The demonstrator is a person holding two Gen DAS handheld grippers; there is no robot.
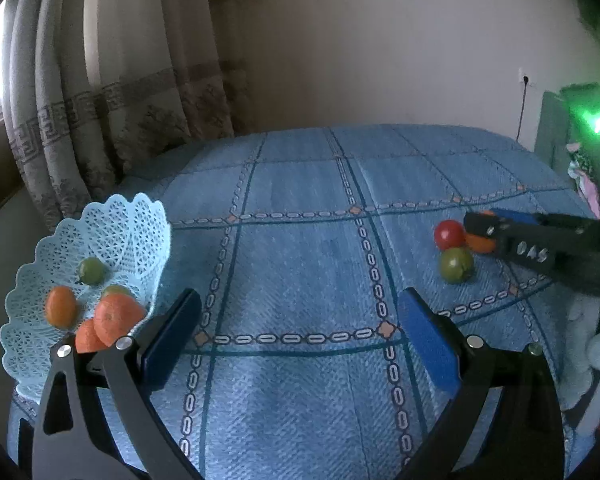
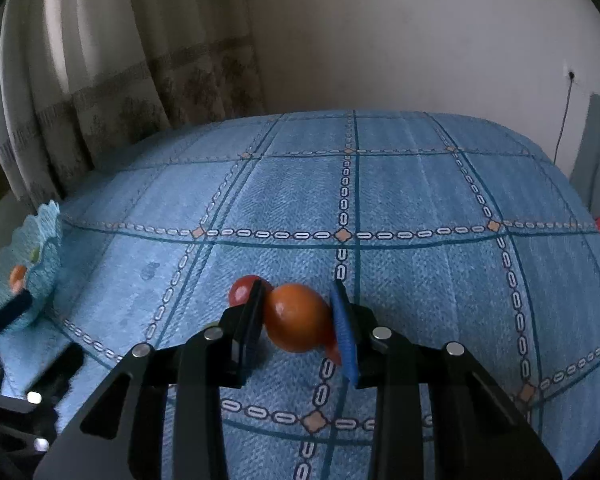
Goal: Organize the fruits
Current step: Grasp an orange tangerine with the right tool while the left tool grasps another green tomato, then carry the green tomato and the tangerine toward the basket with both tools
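Observation:
A pale blue lace basket (image 1: 112, 224) at the table's left holds several fruits: a green one (image 1: 91, 270) and orange ones (image 1: 118, 316). My left gripper (image 1: 300, 320) hangs open over bare cloth just right of the basket. At the right, a red fruit (image 1: 449, 234) and a green fruit (image 1: 455, 265) lie on the cloth. My right gripper (image 2: 296, 316) is shut on an orange fruit (image 2: 298, 318); the red fruit (image 2: 242, 288) peeks out behind its left finger. The basket (image 2: 40, 248) shows at the far left in the right wrist view.
The table wears a blue checked cloth (image 1: 300, 248). Patterned curtains (image 1: 100, 100) hang behind the basket. A wall socket with a cable (image 1: 525, 80) sits at the back right, near green furniture (image 1: 552, 136) and soft pink and white items (image 1: 588, 184).

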